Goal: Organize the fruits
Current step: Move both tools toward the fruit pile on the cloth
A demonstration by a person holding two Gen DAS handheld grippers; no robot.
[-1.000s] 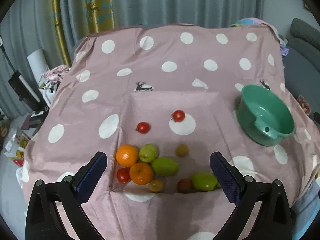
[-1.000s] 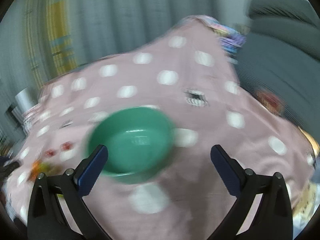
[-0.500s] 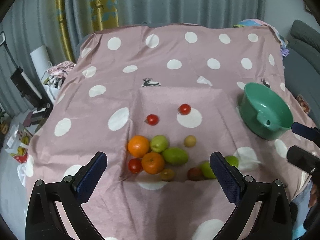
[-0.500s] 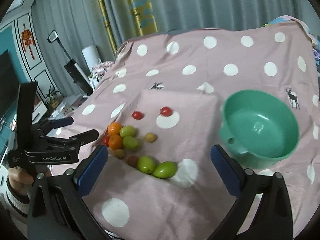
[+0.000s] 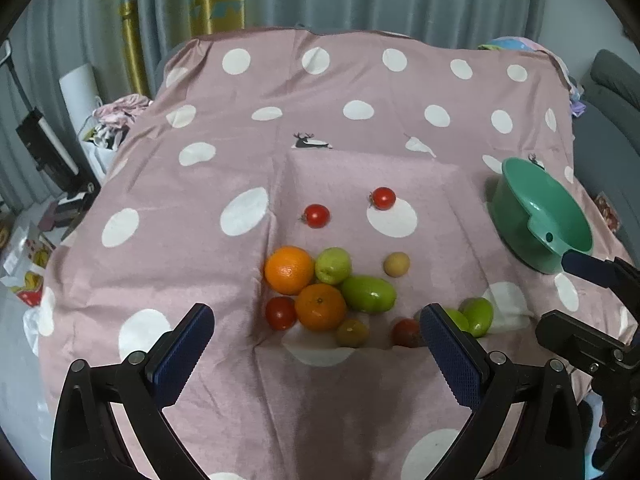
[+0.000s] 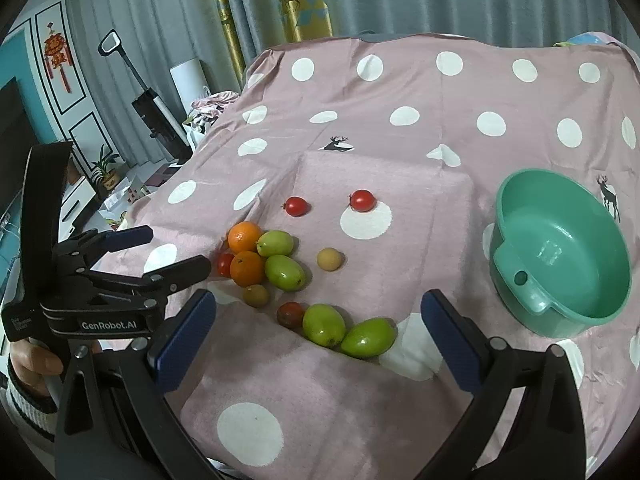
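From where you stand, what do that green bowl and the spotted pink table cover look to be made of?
The green bowl looks like moulded plastic: smooth, even colour, soft sheen inside, a moulded lip with a hole. The pink table cover looks like soft woven fabric: matte, creased and draped over the table edges, though its exact fibre is unclear.

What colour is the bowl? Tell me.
Green: the bowl is plain green inside and out, clearest in the right wrist view.

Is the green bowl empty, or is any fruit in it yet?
Empty. The right wrist view shows the green bowl's bare inside; all the fruit lies on the cloth.
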